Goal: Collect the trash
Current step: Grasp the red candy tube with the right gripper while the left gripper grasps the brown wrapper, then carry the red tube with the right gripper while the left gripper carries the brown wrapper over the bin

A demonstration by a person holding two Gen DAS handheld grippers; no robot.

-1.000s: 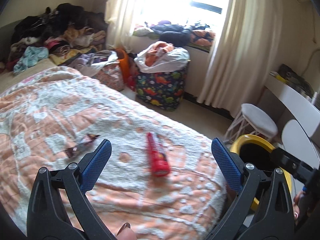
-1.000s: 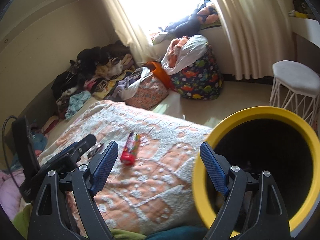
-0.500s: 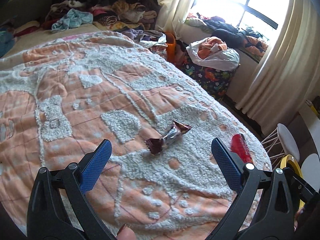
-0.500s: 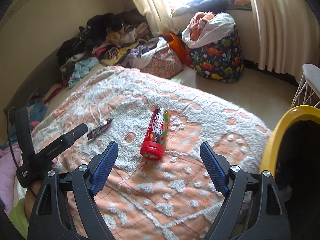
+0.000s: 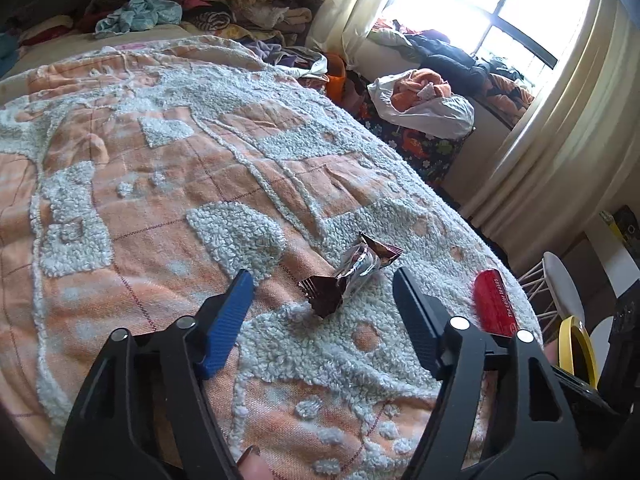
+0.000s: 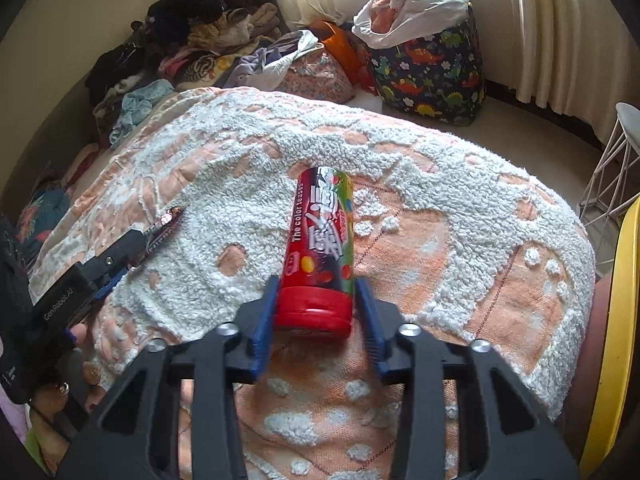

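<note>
A: Step in hand?
B: Grasping. Right gripper [image 6: 316, 304] jaws nearly closed around candy tube [image 6: 320, 248] lying on bed [image 6: 500, 216]; contact unclear.
A: Left?
B: Left gripper [image 5: 324, 292] jaws spread before wrapper [image 5: 352, 272]. Closing needed, then carrying to yellow bin [image 5: 578, 354].

Bedspread [image 5: 168, 208]: matt cloth, flat orange weave with raised, rough white tufted pile. Wrapper [image 5: 352, 272]: crinkled foil, glossy, silver inside and brown outside; candy tube [image 6: 320, 248]: smooth glossy printed label, shiny red plastic cap. Gripper fingers [image 6: 264, 320]: matt black plastic, ribbed blue pads, bright metal pins.
</note>
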